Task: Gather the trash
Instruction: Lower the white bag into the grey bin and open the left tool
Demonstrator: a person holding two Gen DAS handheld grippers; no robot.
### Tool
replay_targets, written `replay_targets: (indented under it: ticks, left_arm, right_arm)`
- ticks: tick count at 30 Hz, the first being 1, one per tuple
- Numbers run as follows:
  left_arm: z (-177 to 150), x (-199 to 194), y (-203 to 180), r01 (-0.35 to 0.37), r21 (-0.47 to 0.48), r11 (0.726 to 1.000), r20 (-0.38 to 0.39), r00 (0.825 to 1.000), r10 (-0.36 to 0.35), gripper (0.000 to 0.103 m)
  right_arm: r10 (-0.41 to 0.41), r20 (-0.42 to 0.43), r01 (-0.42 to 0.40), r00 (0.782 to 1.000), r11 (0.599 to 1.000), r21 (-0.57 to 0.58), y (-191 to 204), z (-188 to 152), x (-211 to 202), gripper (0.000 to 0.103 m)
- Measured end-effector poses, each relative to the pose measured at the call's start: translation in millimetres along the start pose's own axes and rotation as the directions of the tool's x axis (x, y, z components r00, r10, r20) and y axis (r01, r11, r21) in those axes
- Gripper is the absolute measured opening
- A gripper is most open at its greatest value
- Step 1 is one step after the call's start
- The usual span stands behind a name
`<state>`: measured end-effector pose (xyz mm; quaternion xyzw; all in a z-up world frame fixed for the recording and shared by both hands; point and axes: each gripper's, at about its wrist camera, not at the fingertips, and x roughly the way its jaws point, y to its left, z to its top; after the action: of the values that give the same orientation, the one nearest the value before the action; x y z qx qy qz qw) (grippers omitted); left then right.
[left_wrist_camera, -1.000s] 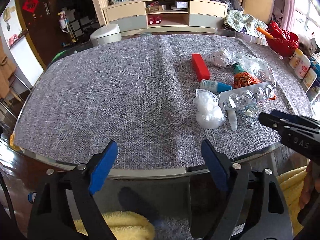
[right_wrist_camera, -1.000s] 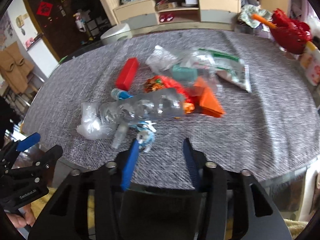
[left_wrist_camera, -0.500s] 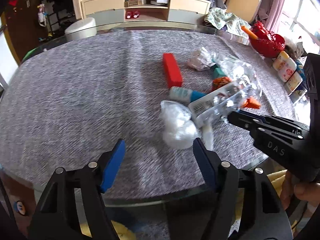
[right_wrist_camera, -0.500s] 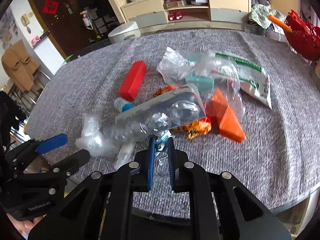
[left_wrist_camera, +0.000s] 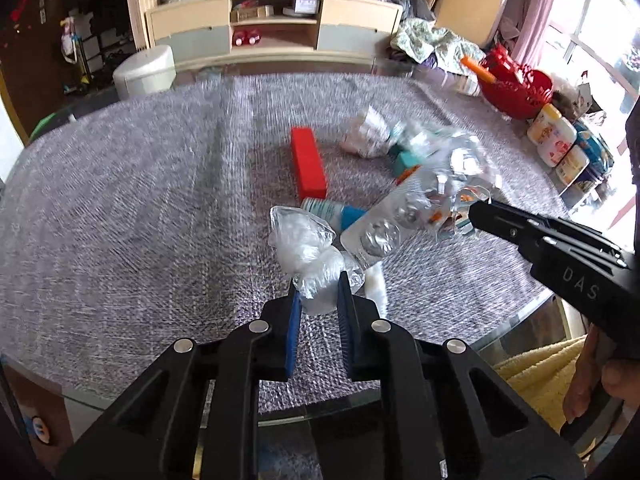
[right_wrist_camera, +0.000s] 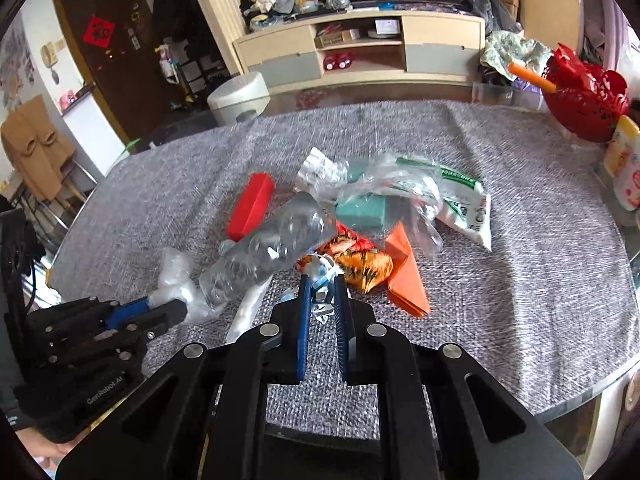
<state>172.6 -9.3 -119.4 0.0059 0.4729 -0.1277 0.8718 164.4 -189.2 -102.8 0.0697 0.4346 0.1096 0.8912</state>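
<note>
A crumpled clear plastic bag [left_wrist_camera: 304, 240] lies on the grey tablecloth near the front edge. My left gripper [left_wrist_camera: 318, 292] is closing its jaws on the bag's near end, and the blue pads press on it. The right gripper [right_wrist_camera: 320, 292] is shut on the crinkled foil end of a clear blister tray [right_wrist_camera: 272, 252], which hangs tilted above the cloth. In the left wrist view the right gripper [left_wrist_camera: 478, 214] comes in from the right with the blister tray [left_wrist_camera: 400, 216] rising from its tip. The left gripper [right_wrist_camera: 160, 312] shows at the left of the right wrist view, at the bag [right_wrist_camera: 176, 276].
More litter lies behind: a red box [left_wrist_camera: 308, 164], a blue and white tube [left_wrist_camera: 332, 212], a teal box [right_wrist_camera: 362, 210], an orange wrapper [right_wrist_camera: 364, 264], folded orange paper [right_wrist_camera: 406, 276] and a white-green bag [right_wrist_camera: 460, 196]. A red basket [right_wrist_camera: 584, 100] and bottles [left_wrist_camera: 556, 140] stand at the right edge.
Both grippers went from open to shut: the left moved up to the clear bag and closed on it, the right closed on the blister tray's end and lifted it off the cloth.
</note>
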Motion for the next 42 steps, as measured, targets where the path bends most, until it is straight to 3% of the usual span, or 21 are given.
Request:
replay_targets:
  ticks: [7, 22, 28, 36, 42]
  left_arm:
    - [-4.2, -33.2, -8.9, -0.007, 0.002, 1.000, 0.051, 0.999, 0.007, 0.015]
    - [-59.4, -81.2, -27.8, -0.007, 0.007, 1.000, 0.078, 0.997, 0.006, 0.015]
    - [-95.0, -82.1, -36.9, 0.037, 0.019, 0.999, 0.045, 0.998, -0.038, 0.015]
    - [-140.9, -54.8, -47.4, 0.077, 0.020, 0.997, -0.039, 0.996, -0.076, 0.015]
    - [-165.8, -18.2, -44.3, 0.098, -0.008, 0.995, -0.151, 0.984, -0.098, 0.015]
  right_arm:
    - [0.003, 0.019, -0.003, 1.000, 1.000, -0.002, 5.9, -6.4, -22.3, 0.013]
    - [0.019, 0.004, -0.019, 1.000, 1.000, -0.022, 15.2, -61.4, -59.2, 0.013]
    - [0.020, -0.026, -0.020, 0.999, 0.999, -0.027, 17.9, -92.4, -65.6, 0.013]
    - [0.003, -0.107, -0.005, 0.994, 1.000, -0.020, 14.1, -130.5, -50.9, 0.014]
    - [0.063, -0.234, -0.046, 0.970, 0.996, 0.076, -2.9, -161.3, -13.0, 0.015]
